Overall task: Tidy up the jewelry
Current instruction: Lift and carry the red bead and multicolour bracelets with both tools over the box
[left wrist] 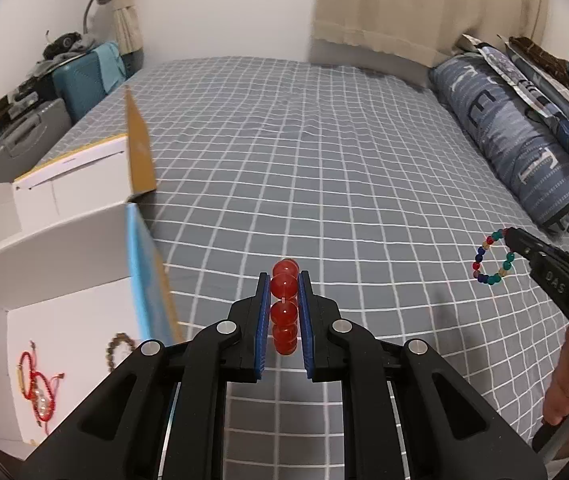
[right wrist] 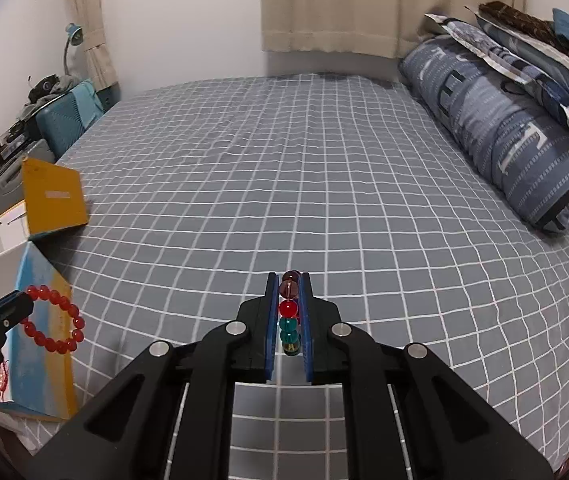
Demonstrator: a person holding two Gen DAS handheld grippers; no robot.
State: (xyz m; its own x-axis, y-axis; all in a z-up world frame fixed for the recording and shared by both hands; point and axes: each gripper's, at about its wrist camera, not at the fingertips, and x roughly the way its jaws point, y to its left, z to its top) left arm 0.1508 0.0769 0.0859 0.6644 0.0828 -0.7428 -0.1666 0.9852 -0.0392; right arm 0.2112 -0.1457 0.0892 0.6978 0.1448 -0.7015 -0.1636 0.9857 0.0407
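Right up front in the left wrist view, the left gripper [left wrist: 284, 280] has its blue pads pinched on a red bead bracelet [left wrist: 284, 312], beads stacked in a line between them at bottom centre. Same deal in the right wrist view: the right gripper [right wrist: 287, 280] is squeezed onto a multicolour bead bracelet [right wrist: 289, 316], with red, teal and purplish beads showing in the gap. Both loops hang above the grey checked bedsheet [left wrist: 324, 160], not touching it. At lower left of the left view sits an open white box [left wrist: 56, 320] holding red cord bracelets [left wrist: 38, 384] and a brownish bead one [left wrist: 118, 348]. A second white box with a yellow lid [left wrist: 138, 148] sits behind it. Folded blue bedding [left wrist: 516, 140] runs down the right edge.
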